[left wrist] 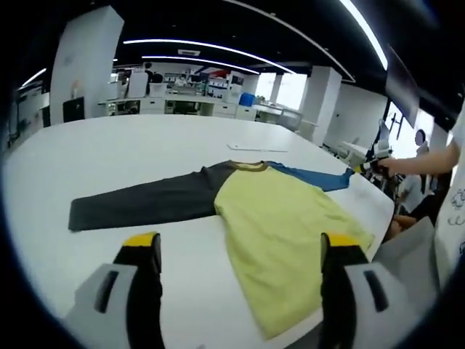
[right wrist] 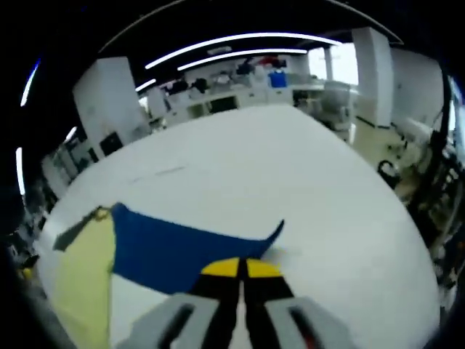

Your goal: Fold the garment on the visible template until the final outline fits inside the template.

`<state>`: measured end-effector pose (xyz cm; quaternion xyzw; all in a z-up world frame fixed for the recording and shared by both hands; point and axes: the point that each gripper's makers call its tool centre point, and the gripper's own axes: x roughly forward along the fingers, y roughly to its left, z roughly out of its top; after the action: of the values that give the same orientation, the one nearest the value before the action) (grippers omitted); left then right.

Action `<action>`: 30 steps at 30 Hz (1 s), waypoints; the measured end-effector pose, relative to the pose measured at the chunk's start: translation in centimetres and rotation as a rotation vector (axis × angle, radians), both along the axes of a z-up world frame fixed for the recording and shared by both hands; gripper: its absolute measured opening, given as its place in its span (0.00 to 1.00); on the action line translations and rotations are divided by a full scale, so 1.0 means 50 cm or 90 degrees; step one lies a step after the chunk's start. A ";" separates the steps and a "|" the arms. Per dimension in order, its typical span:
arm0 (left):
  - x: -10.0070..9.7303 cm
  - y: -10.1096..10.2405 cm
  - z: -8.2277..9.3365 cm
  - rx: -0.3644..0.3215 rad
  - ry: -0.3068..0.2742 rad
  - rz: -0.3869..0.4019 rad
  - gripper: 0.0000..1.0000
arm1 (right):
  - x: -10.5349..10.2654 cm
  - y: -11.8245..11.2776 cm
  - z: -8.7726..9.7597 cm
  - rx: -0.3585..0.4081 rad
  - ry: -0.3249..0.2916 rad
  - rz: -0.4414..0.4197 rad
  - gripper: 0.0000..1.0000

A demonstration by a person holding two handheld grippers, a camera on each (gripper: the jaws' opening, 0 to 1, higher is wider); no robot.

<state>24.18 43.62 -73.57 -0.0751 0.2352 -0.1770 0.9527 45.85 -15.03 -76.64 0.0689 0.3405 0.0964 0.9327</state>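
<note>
— On the white worktop, what lay in the left gripper view?

— The garment, spread flat: a yellow body, a dark grey sleeve stretched away from the body on one side and a blue sleeve on the other. The left hand-held gripper stood wide open with nothing between its yellow-tipped jaws, hovering on the near side of the garment, one jaw over bare worktop, the other at the yellow hem.

— And at the end of the blue sleeve?

— A person's arm reached in there, holding the other hand-held gripper at the cuff.

— What did the right gripper view show?

— The right hand-held gripper had its jaws pressed together, tips meeting at the edge of the blue sleeve; whether cloth was actually pinched, I couldn't tell. The yellow body lay beyond the sleeve, with a bit of the grey sleeve past it.

— Anything beyond the garment?

— Shelving and desks, far back.
</note>
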 end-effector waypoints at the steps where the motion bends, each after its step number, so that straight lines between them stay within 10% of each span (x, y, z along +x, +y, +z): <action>1: -0.001 -0.006 -0.002 -0.001 0.001 -0.004 0.88 | 0.006 0.029 0.019 0.000 -0.013 0.021 0.00; 10: -0.010 -0.023 -0.007 -0.002 -0.009 -0.009 0.88 | 0.027 0.271 0.105 0.057 -0.046 0.147 0.00; 30: -0.056 -0.019 -0.015 0.002 -0.011 -0.014 0.88 | -0.007 0.660 0.088 0.150 -0.017 0.324 0.00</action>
<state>21.41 42.69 -74.31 -0.0695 0.2278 -0.1882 0.9528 45.48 17.97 -72.22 0.0880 0.3210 0.3672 0.8685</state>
